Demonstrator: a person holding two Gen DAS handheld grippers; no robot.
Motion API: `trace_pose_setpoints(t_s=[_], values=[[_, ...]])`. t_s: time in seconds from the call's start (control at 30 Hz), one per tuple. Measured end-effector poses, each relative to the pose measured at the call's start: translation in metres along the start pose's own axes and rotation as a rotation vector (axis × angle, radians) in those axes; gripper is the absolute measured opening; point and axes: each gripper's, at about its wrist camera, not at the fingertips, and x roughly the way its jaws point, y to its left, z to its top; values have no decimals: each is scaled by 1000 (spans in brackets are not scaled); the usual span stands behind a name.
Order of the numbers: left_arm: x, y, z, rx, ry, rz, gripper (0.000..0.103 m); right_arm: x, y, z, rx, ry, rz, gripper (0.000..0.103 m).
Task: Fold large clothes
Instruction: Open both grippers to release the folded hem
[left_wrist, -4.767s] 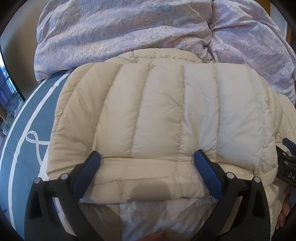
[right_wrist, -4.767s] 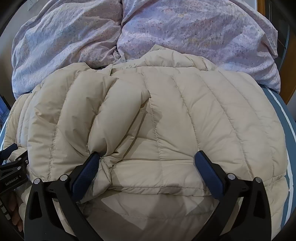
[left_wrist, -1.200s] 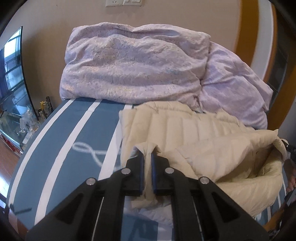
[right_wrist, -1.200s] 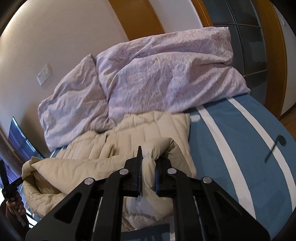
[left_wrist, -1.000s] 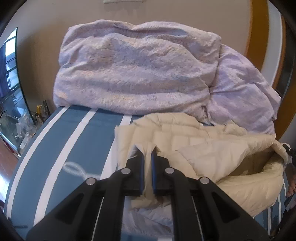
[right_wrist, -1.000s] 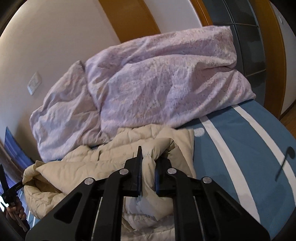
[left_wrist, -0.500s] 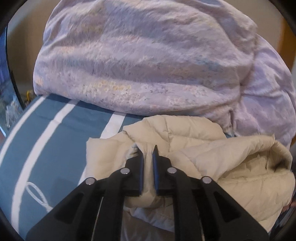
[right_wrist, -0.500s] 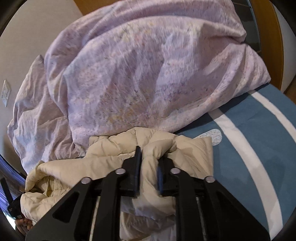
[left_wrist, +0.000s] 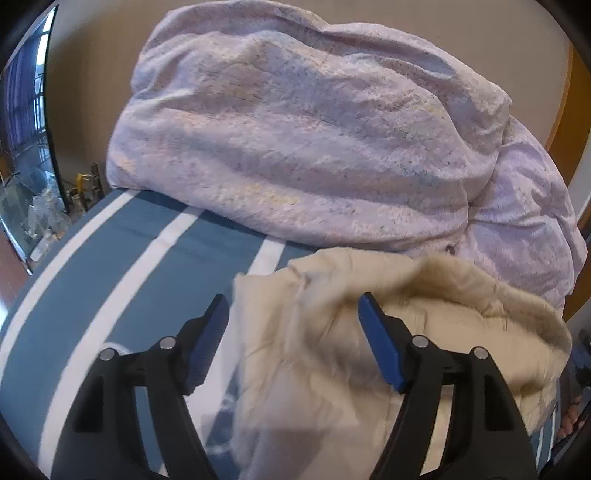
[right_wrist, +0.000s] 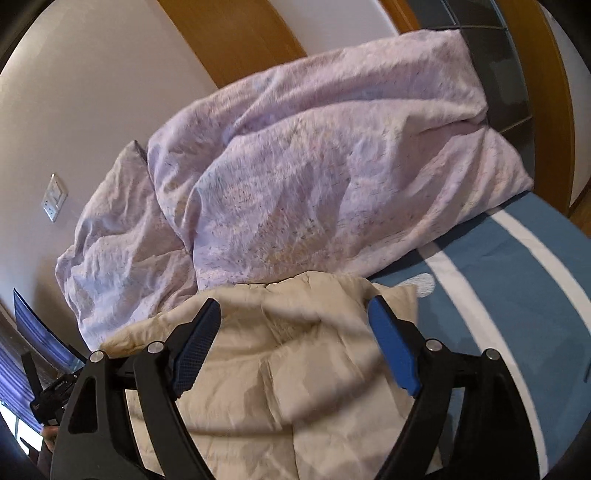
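Both the left claw (left_wrist: 293, 308) and right claw (right_wrist: 295, 314) gape (released) above the cream jacket (left_wrist: 369, 350).

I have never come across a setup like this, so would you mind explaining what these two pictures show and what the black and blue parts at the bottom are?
There is no robot here: a person holds a hand-held gripper in each hand, and each carries a wide-angle camera looking forward along its two fingers. One picture is from the left gripper, the other from the right gripper. The black arms with blue pads are their jaws, standing open in both views and holding nothing. Beneath them a cream puffer jacket lies bunched on a bed with a blue sheet with white stripes. Behind it is a heaped lilac duvet. The jacket looks blurred in the left view.
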Motion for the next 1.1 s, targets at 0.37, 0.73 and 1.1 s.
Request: trace_pose_setpoints(t_s=[0.37, 0.73, 1.1], values=[[-25, -5, -32, 75, 34, 19, 76, -28, -8, -23, -30, 44, -48, 84], [11, -62, -45, 237, 39, 85, 81, 34, 30, -41, -210, 153, -90, 84], [64, -81, -12, 201, 10, 215, 81, 91, 58, -12, -297, 87, -233, 84]])
